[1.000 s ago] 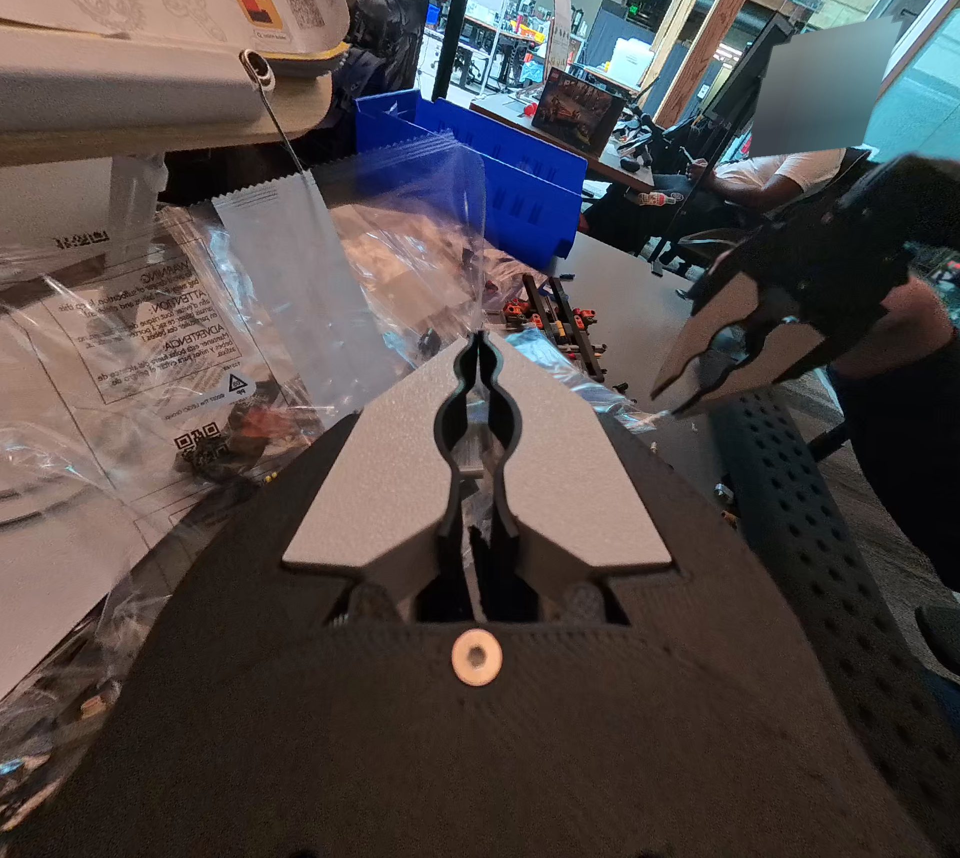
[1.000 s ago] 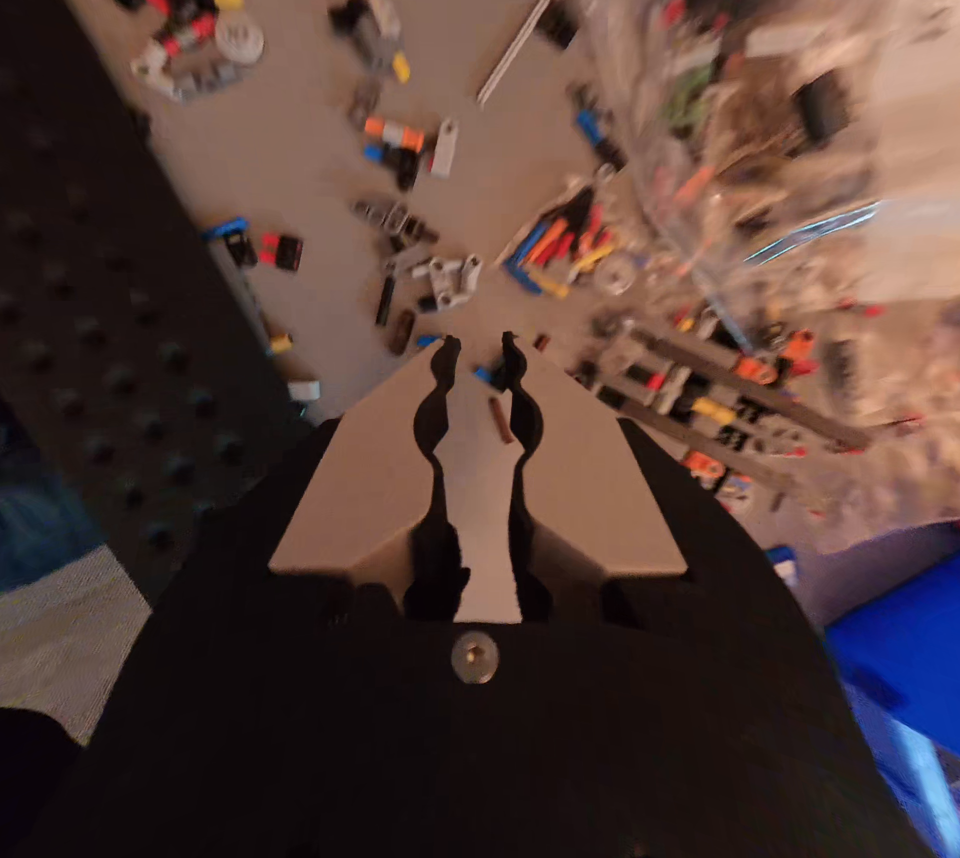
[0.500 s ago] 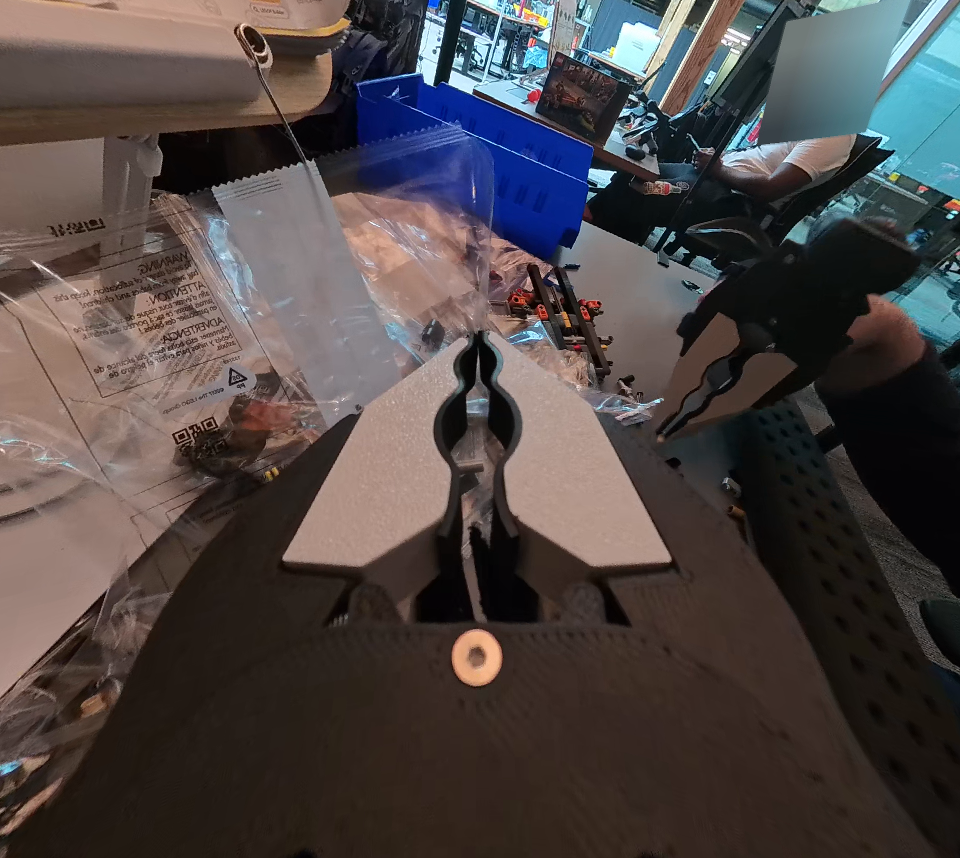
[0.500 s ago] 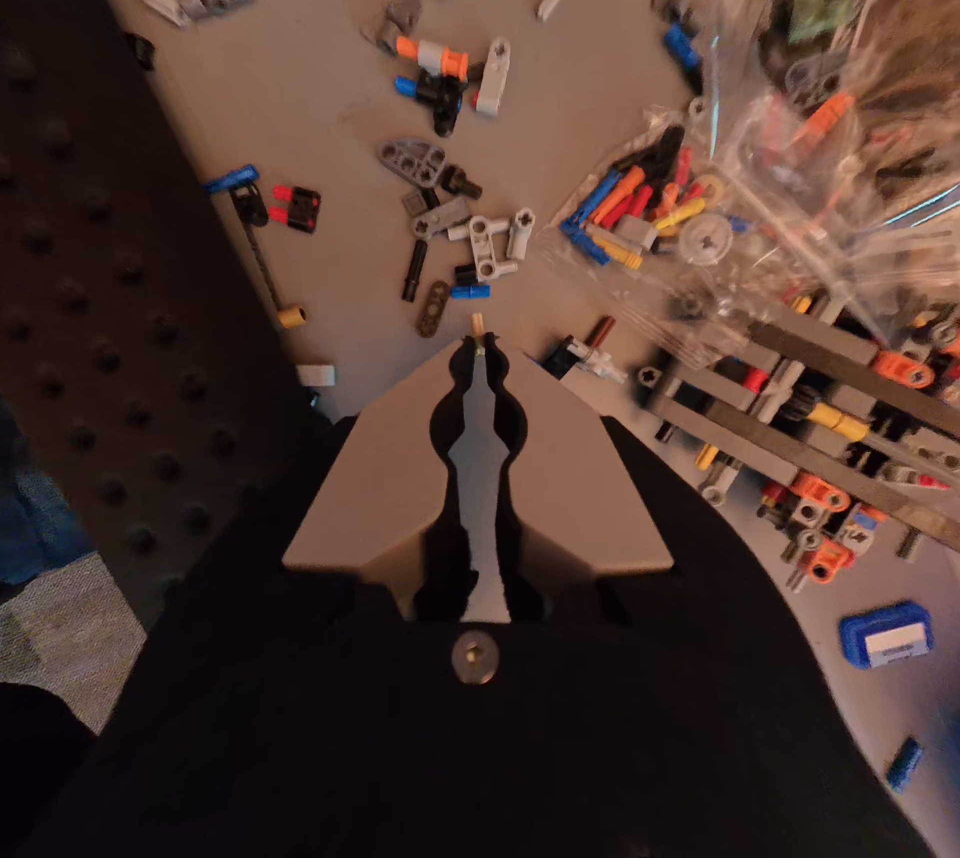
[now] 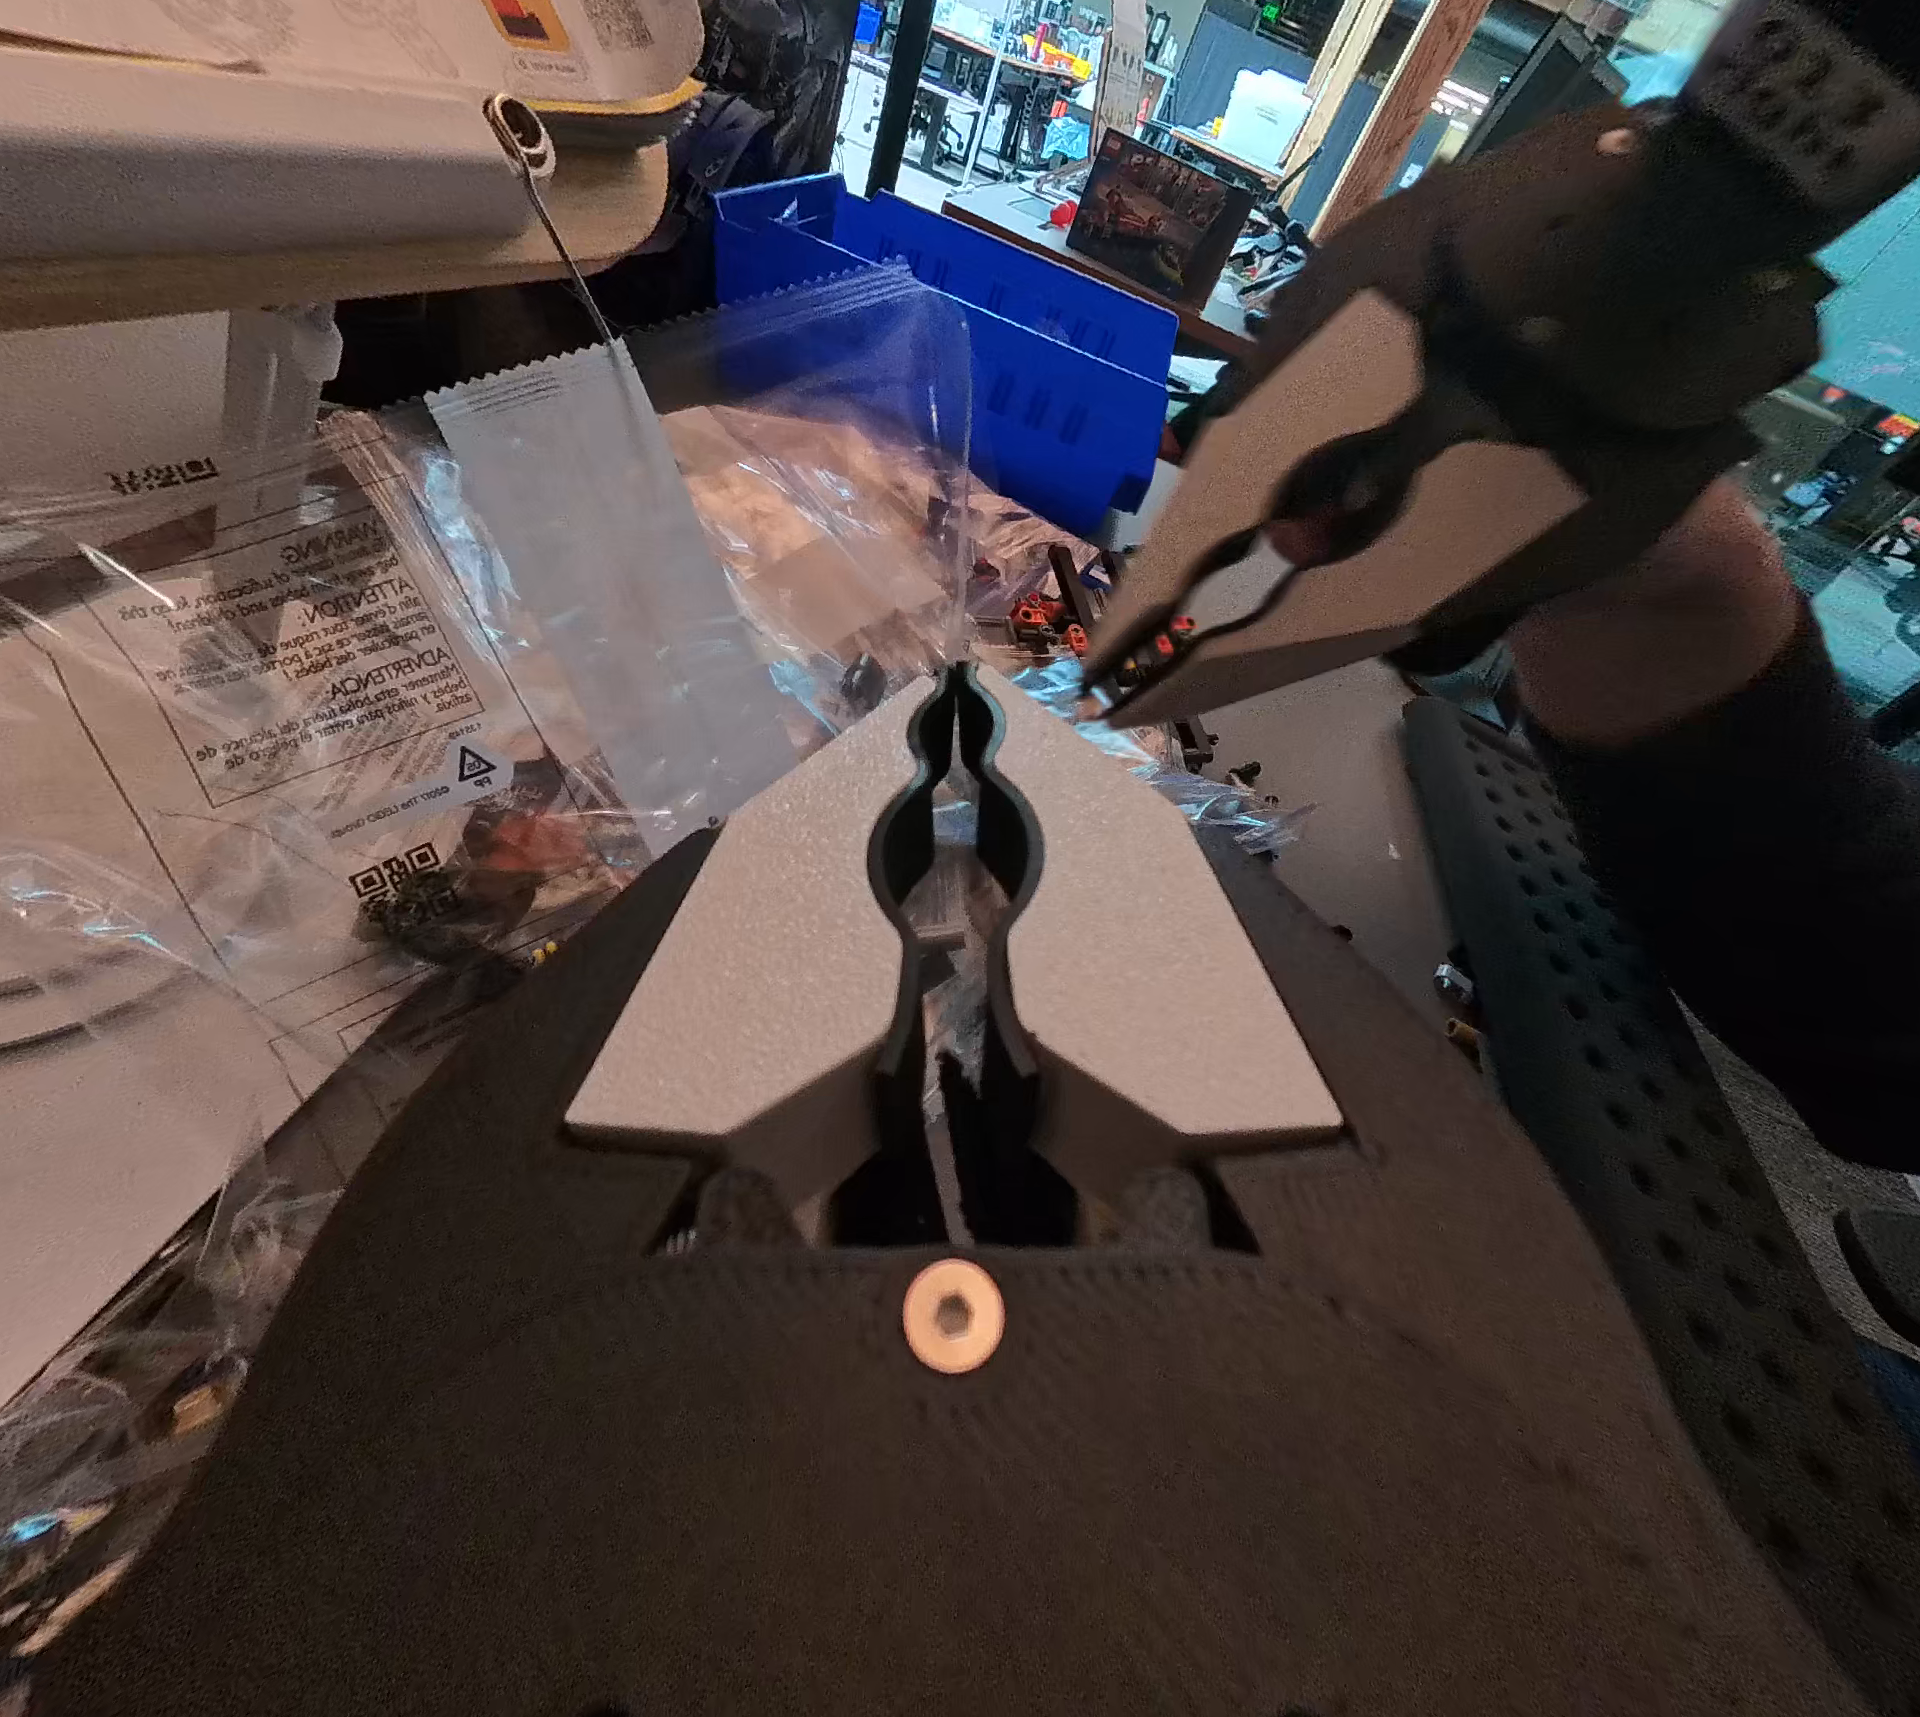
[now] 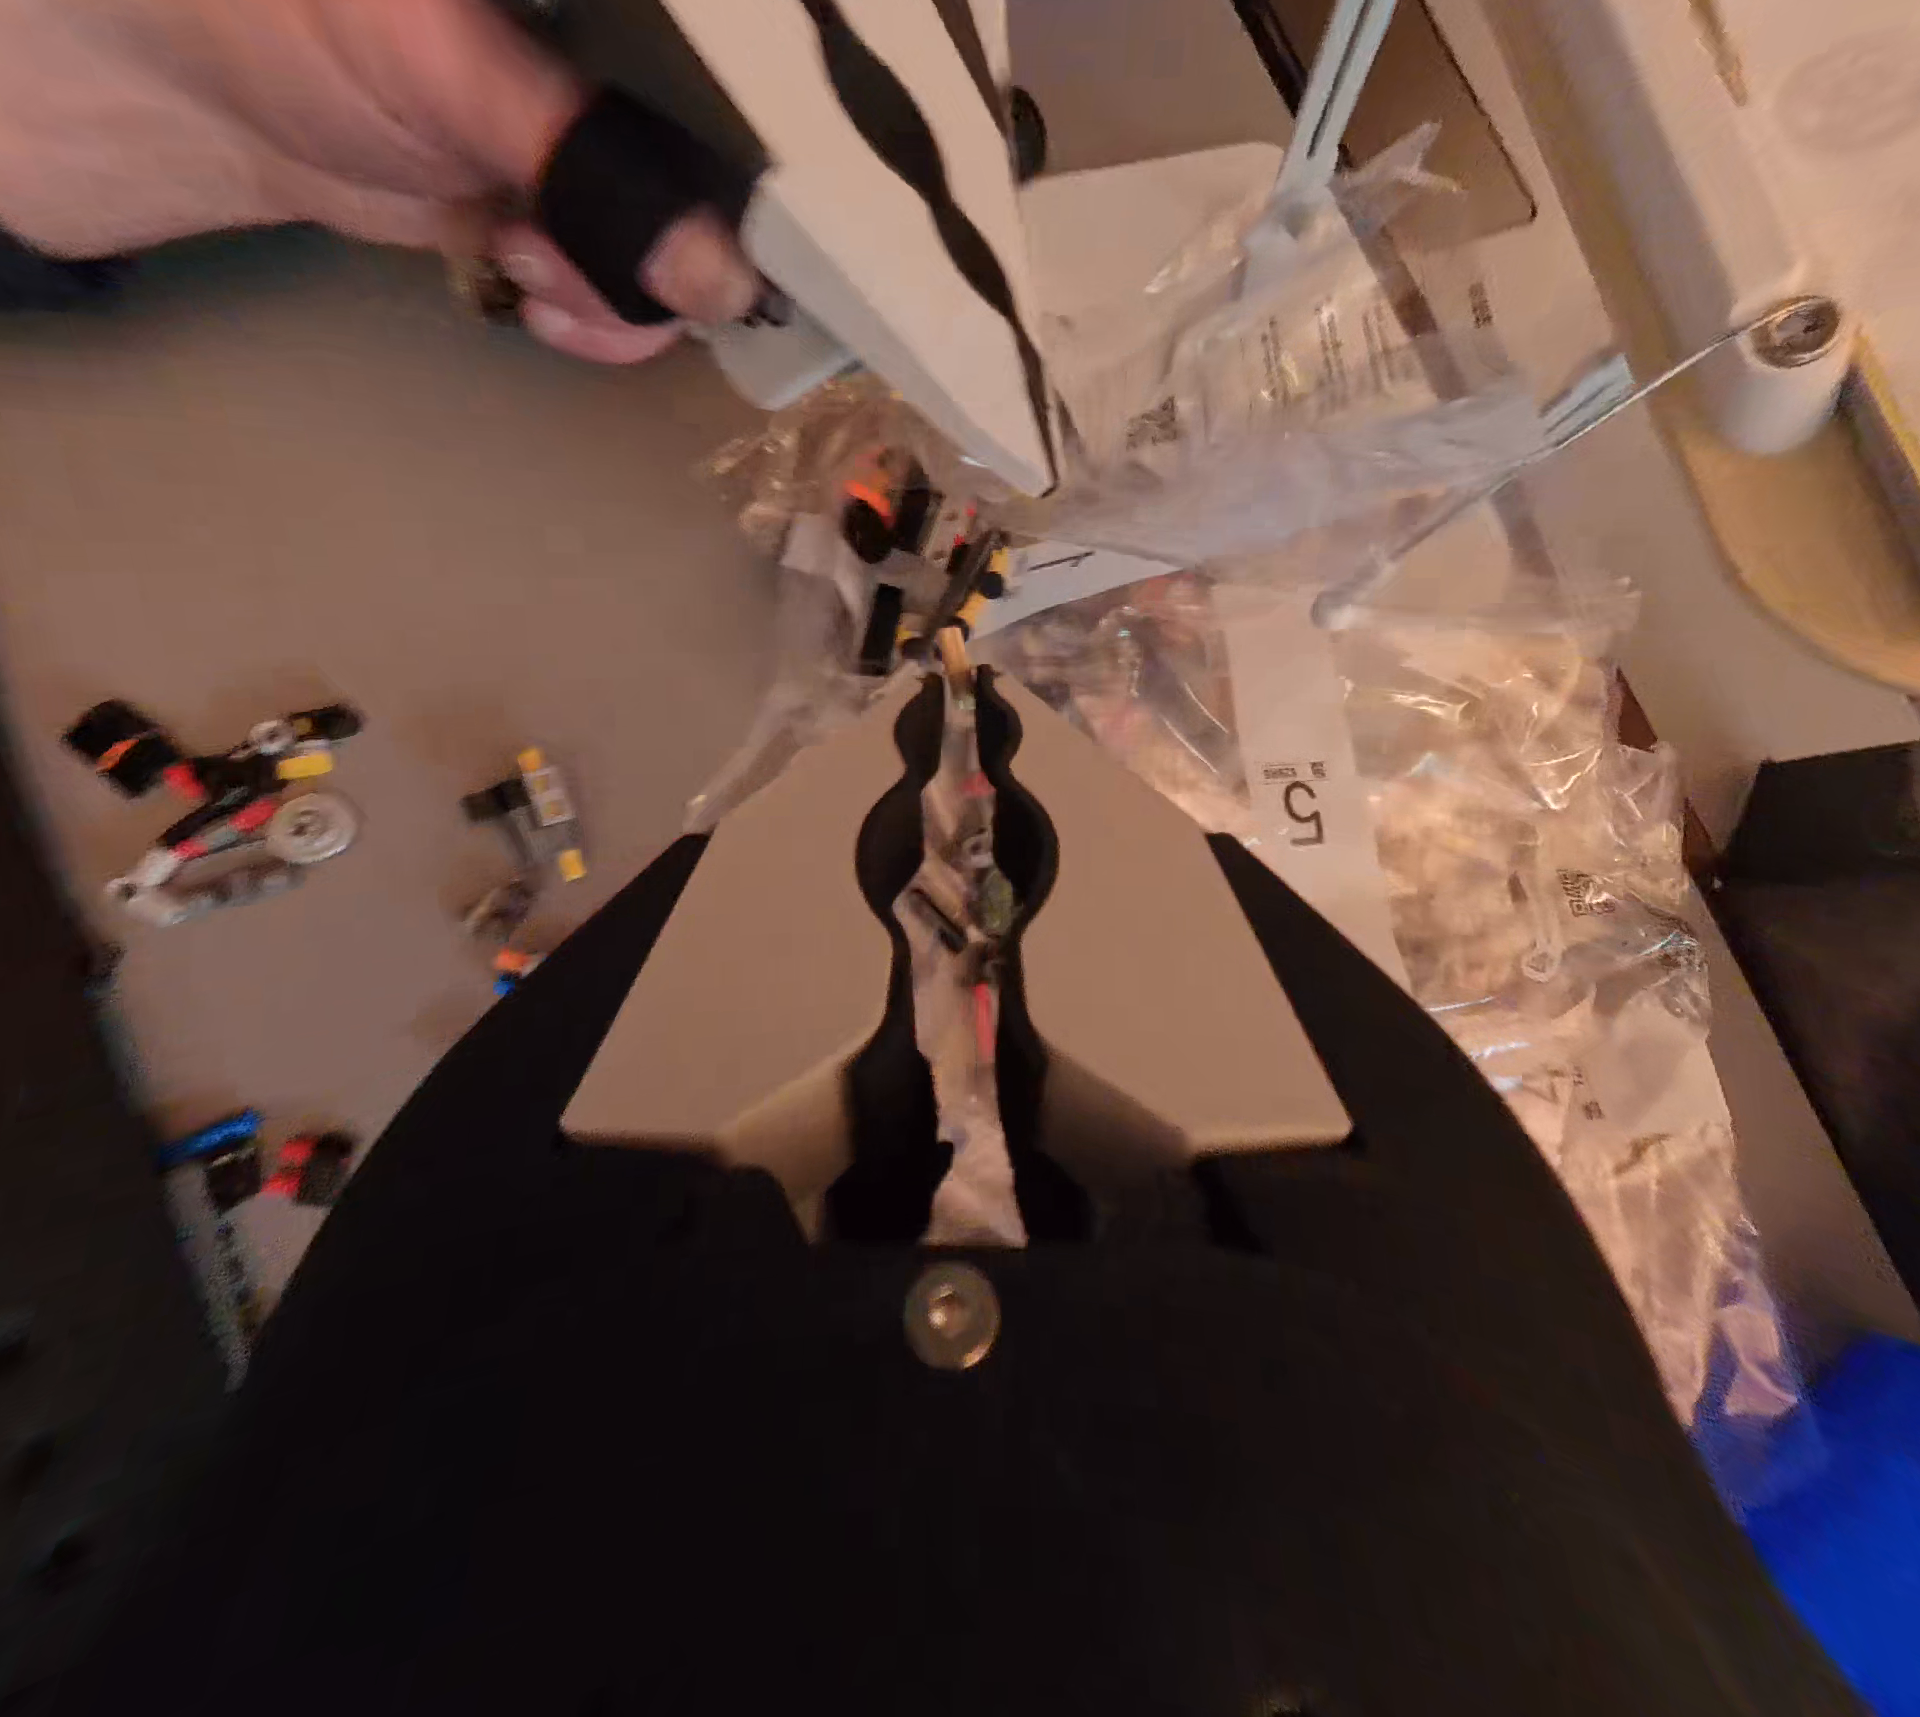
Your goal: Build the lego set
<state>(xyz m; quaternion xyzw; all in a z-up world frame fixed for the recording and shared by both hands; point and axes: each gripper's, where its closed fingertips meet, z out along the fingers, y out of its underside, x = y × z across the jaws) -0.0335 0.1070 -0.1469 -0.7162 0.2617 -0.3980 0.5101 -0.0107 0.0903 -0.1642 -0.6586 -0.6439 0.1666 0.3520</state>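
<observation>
Left claw: its grey fingers are pressing together at the tips, pinching the edge of a clear plastic bag and holding that film up off the counter; the same claw is showing in the right wrist view, gripped by a hand, its tips meeting on the bag film. Right claw: its fingers are standing almost together, and a small tan lego pin is sitting at the tips; whether the pin is actually clamped cannot be told through the blur. From the left wrist view the right claw is pointing down and to the left, its tips arriving just beside the left claw's tips at the bag. Loose lego pieces: a small black, red and grey sub-assembly with a round grey wheel is lying on the bare counter well left of the bags, with a smaller grey and yellow cluster near it. A partly built frame of long dark beams with orange connectors is lying behind the bag. More sealed clear bags of parts are piling to the right. A blue bin is standing behind the bags.
</observation>
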